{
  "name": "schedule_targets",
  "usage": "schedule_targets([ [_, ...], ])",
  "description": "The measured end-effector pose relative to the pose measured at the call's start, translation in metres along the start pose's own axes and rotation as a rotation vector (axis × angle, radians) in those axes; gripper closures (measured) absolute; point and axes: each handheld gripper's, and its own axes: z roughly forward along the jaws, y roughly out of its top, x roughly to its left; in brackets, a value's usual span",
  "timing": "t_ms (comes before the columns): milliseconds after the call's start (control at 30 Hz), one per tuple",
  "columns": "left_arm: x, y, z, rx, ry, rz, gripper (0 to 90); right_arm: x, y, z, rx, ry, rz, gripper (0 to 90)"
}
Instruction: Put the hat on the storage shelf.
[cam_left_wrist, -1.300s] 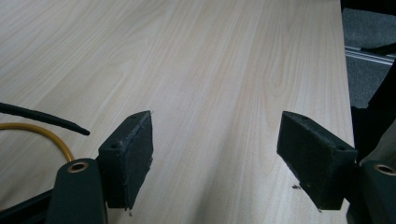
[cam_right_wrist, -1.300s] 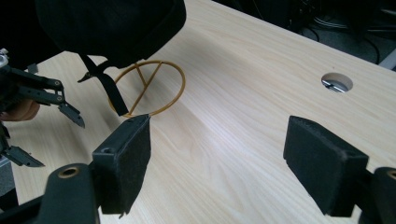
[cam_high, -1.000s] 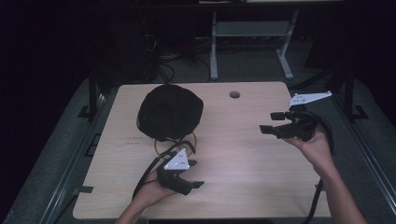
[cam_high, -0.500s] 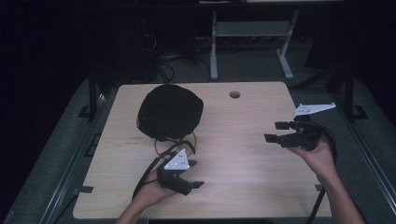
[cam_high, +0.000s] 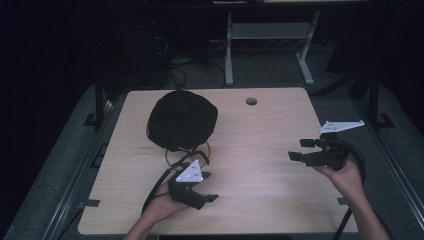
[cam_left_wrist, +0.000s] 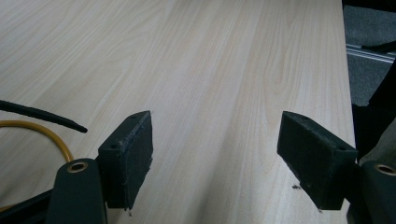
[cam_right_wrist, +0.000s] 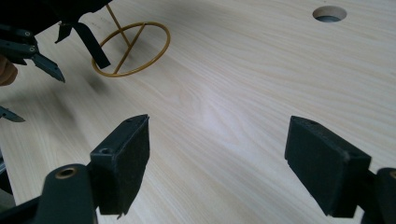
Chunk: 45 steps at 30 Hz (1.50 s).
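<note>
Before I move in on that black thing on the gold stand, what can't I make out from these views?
- High view: black cap-like cover hides the top of the gold wire stand; what it is stays unclear.
- Right gripper view: the cover is cut off by the top edge above the stand's ring.
- Left gripper view: the stand's wire is cut off at the left edge.

Matt pale wood-grain table (cam_high: 260, 150); matt black cloth hat (cam_high: 183, 120); thin brass-coloured wire stand (cam_right_wrist: 130, 49).

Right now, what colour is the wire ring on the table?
Golden yellow; the wire ring shows best in the right gripper view.
</note>
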Motion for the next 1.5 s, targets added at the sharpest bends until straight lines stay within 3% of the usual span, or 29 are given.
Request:
schedule_targets([
  [833,-0.001,-0.001,0.001,0.008,-0.005,-0.003,26.3,-0.003,-0.053,-0.009,-0.002,-0.025,0.047,20.3],
  [1133,-0.002,-0.001,0.003,0.010,-0.005,0.000,26.3,0.005,-0.071,-0.010,-0.012,-0.023,0.054,19.3],
  [1267,-0.003,-0.001,0.004,0.008,-0.008,-0.002,26.3,0.010,-0.084,-0.009,-0.037,-0.016,0.053,18.8],
  [1400,-0.003,-0.001,0.006,0.005,-0.014,-0.006,26.4,0.016,-0.110,-0.007,-0.108,-0.021,0.073,18.2],
  [1500,-0.003,0.000,0.006,0.001,-0.014,-0.012,26.4,0.016,-0.118,-0.006,-0.103,-0.031,0.081,17.4],
])
